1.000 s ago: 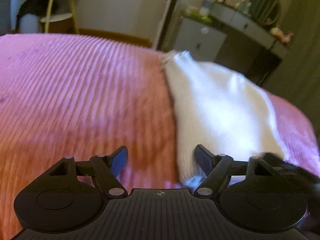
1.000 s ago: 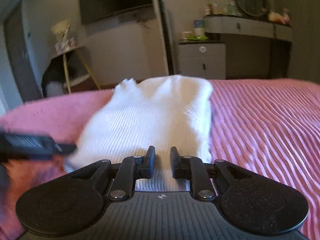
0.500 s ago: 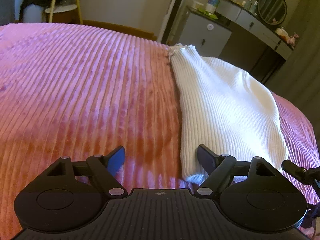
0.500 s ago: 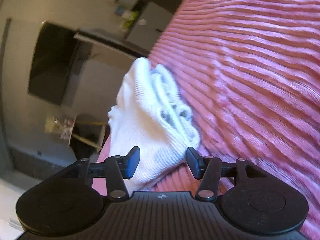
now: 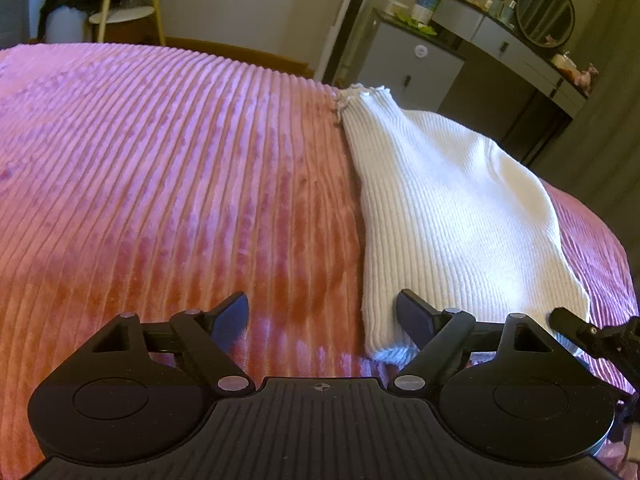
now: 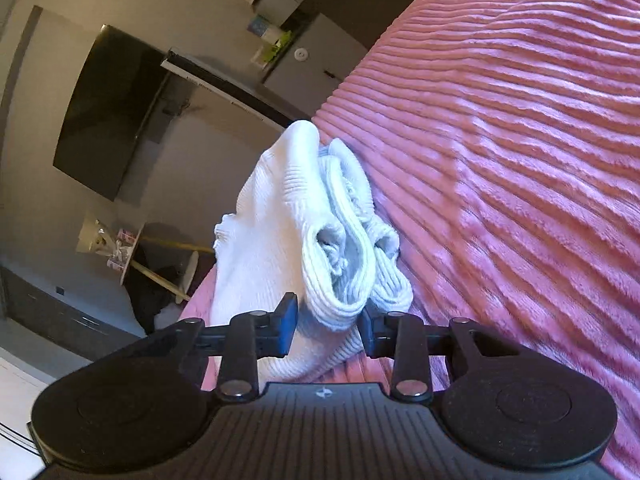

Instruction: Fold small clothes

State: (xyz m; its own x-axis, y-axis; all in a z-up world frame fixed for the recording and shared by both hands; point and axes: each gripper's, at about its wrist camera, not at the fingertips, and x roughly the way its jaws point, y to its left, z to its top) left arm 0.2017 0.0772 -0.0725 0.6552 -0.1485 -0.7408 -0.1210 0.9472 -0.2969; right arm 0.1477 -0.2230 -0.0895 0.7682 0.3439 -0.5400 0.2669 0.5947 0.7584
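Right wrist view: my right claw (image 6: 328,330) has just been closing around the white ribbed knit top's (image 6: 280,216) near folded edge on the pink bed (image 6: 520,160), left claw (image 5: 322,314) apart beside it; I judge it may snag only some layers, spoiling the fold.

White ribbed knit garment (image 5: 452,208) — folded lengthwise, lying on pink bedspread (image 5: 180,184).

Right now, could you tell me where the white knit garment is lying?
The white knit garment lies on the pink ribbed bedspread, right of centre in the left wrist view, its near edge between the right gripper fingers.
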